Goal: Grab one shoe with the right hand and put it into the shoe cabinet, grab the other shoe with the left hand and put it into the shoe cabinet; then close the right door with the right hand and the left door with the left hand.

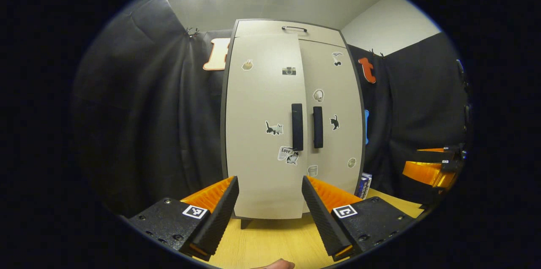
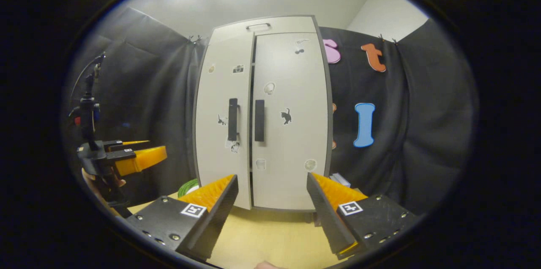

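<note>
Standing on the wooden table [image 1: 270, 239], the shoe cabinet [image 2: 262, 116] has its right door [image 2: 289, 121] shut and its left door [image 1: 260, 125] slightly ajar, so closing looks nearly finished. One sticker [image 1: 286, 152] reads "Love". The left gripper [image 1: 270, 201] and right gripper [image 2: 272, 201] both hang empty, fingers apart; pushing the left door flush seems next.

We cannot see inside the cabinet [image 1: 291, 121] behind its doors. The small box [image 1: 364, 184] beside it is half hidden, and its stickers [image 2: 286, 116] are too small to make out.
</note>
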{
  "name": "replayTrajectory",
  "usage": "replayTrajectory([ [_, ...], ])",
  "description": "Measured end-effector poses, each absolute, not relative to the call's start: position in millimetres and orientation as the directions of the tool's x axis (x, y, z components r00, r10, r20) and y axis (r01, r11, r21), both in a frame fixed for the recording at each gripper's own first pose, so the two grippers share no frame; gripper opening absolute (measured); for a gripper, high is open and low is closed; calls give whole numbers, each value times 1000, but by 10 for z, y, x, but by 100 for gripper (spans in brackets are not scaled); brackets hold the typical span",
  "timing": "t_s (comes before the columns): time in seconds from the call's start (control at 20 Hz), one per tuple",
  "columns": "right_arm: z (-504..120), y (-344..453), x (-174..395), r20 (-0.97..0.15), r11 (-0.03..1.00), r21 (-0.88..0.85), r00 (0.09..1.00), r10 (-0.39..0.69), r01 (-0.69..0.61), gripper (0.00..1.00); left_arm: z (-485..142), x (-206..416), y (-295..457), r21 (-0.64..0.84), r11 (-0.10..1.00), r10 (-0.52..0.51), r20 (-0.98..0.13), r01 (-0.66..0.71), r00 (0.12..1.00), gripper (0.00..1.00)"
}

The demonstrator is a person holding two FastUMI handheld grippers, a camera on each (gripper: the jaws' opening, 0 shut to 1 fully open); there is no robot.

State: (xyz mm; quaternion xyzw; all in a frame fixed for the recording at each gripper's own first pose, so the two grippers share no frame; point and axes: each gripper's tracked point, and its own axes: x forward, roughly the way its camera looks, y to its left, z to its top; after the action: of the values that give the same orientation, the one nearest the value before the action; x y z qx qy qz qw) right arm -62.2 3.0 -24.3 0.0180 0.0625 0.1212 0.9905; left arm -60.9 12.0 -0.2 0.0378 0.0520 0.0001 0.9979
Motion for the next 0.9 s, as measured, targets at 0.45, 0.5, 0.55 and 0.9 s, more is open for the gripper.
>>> replayTrajectory([
  [0.45, -97, -273, -859, -60, 965, 76, 965, 255, -251, 98, -51, -678, -79, 26, 1000, 12, -101, -10, 995, 93],
  [0.5, -96, -326, -881, -56, 965, 77, 965, 255, -251, 98, -62, -677, -71, 19, 1000, 20, -100, -18, 995, 95],
  [0.55, -102, -388, -898, -52, 966, 71, 966, 253, -250, 95, -74, -670, -48, 14, 999, 33, -97, -32, 995, 95],
  [0.9, -267, -669, -842, -54, 966, 100, 968, 244, -238, 95, -222, -655, -236, -19, 1000, -4, -110, 2, 994, 96],
])
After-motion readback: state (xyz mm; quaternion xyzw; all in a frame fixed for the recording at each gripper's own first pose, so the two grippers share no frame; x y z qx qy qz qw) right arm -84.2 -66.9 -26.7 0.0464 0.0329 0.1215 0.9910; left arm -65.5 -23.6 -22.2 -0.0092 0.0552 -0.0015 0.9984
